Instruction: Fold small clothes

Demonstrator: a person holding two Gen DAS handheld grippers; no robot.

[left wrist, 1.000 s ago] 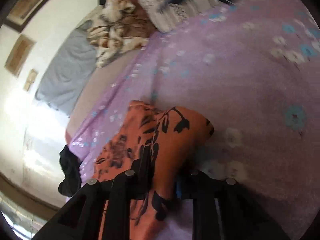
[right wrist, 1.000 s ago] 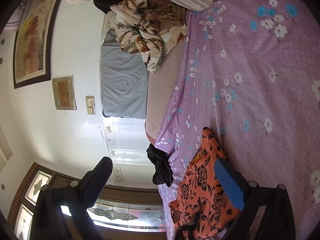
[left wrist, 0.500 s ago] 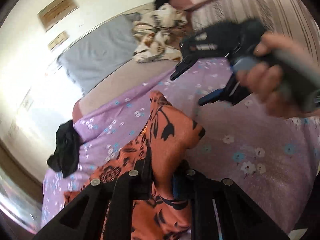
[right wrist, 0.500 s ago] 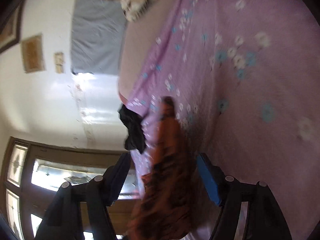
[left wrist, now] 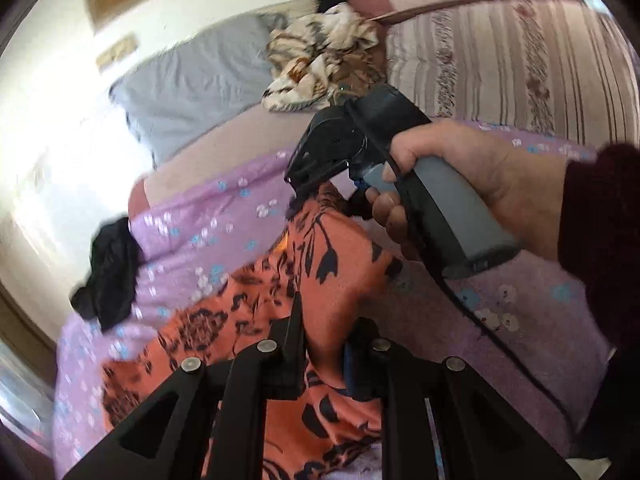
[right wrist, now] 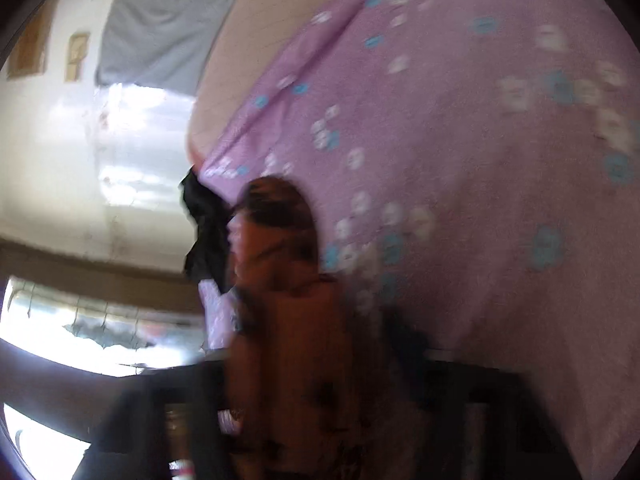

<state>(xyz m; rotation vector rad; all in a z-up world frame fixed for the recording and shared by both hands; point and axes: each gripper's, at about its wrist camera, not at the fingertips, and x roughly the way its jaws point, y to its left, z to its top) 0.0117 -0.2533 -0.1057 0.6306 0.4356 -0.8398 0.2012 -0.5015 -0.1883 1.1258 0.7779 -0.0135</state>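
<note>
An orange garment with a black flower print (left wrist: 328,280) lies on the purple flowered bedspread (left wrist: 208,220). My left gripper (left wrist: 324,344) is shut on a raised fold of it. In the left wrist view my right gripper (left wrist: 316,196), held in a hand, has its tips at the garment's far end. In the blurred right wrist view the orange garment (right wrist: 288,288) sits between the right gripper's fingers (right wrist: 304,360), which look closed on it.
A black garment (left wrist: 108,272) hangs at the bed's edge; it also shows in the right wrist view (right wrist: 204,224). A grey pillow (left wrist: 192,92), a crumpled patterned cloth (left wrist: 320,68) and a striped cushion (left wrist: 508,64) lie farther off. A wall stands beyond the bed.
My right gripper has come down onto the garment's far end and its fingers have closed around the cloth. My left gripper has kept its hold and lifted the fold slightly.
</note>
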